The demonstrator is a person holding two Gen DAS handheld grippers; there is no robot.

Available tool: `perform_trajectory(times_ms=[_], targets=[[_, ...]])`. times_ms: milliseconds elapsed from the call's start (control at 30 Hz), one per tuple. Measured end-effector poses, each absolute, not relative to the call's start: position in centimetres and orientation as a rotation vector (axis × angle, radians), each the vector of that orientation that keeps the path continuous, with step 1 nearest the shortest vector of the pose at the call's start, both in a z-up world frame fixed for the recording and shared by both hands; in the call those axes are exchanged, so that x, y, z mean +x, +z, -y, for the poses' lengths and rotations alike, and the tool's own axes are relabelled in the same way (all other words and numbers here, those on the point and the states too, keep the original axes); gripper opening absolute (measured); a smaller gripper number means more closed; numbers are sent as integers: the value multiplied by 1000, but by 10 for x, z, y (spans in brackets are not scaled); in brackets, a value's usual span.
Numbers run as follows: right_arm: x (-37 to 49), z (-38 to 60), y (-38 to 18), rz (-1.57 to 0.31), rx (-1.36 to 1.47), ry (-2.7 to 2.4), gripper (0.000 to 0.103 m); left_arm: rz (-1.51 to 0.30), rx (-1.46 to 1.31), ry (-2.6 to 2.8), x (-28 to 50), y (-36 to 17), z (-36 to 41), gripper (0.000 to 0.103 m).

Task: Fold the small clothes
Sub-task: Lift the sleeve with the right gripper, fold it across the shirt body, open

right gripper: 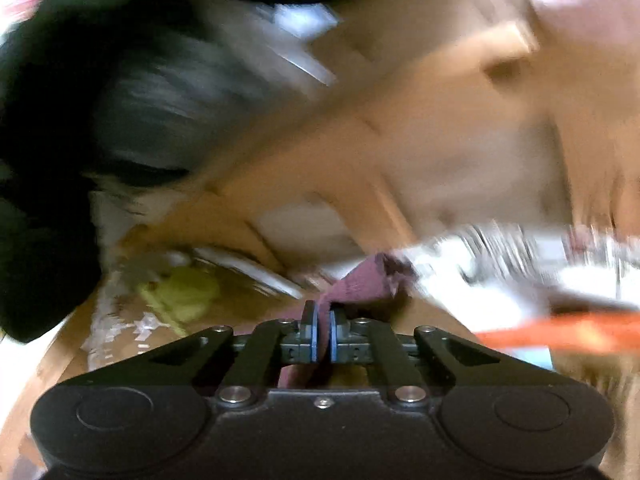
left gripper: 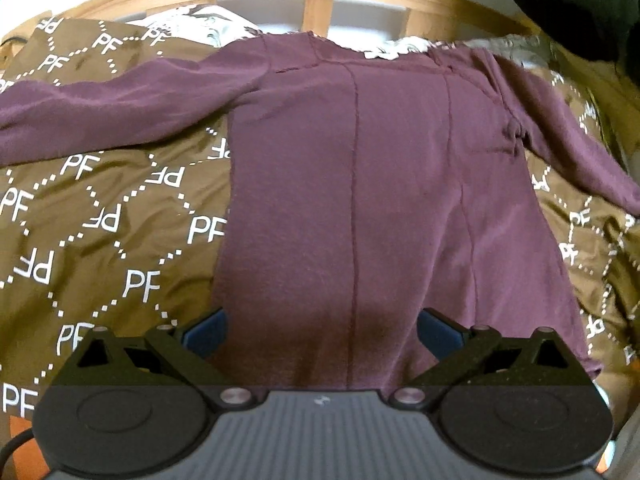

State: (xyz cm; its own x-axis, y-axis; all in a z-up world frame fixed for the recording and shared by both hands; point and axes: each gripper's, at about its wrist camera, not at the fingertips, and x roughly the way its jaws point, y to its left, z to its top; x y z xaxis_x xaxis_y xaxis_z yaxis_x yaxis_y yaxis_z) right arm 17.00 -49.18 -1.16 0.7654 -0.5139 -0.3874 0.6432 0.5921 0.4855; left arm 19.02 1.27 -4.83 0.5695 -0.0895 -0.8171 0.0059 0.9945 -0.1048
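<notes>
A maroon long-sleeved top (left gripper: 360, 184) lies spread flat on a brown bedcover (left gripper: 100, 220), sleeves out to both sides, its hem nearest me. My left gripper (left gripper: 322, 334) is open and empty, its blue pads (left gripper: 206, 334) straddling the hem just above the cloth. In the right wrist view, which is heavily blurred, my right gripper (right gripper: 324, 334) is shut on a bunch of the same maroon cloth (right gripper: 368, 280) and holds it up off the bed.
The brown bedcover with white "PF" lettering covers the bed. A slatted wooden bed frame (left gripper: 318, 10) runs along the far edge. A dark garment (left gripper: 580, 0) hangs at the top right. White patterned fabric (left gripper: 200, 24) lies behind the top.
</notes>
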Motion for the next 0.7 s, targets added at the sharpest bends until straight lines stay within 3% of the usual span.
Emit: perform_trajectory(times_ms=[333, 700], targets=[[185, 352, 60, -14, -89, -235, 5, -899, -185, -9, 183, -35, -36, 102], [182, 190, 10, -80, -548, 398, 5, -723, -351, 218, 172, -20, -77, 102]])
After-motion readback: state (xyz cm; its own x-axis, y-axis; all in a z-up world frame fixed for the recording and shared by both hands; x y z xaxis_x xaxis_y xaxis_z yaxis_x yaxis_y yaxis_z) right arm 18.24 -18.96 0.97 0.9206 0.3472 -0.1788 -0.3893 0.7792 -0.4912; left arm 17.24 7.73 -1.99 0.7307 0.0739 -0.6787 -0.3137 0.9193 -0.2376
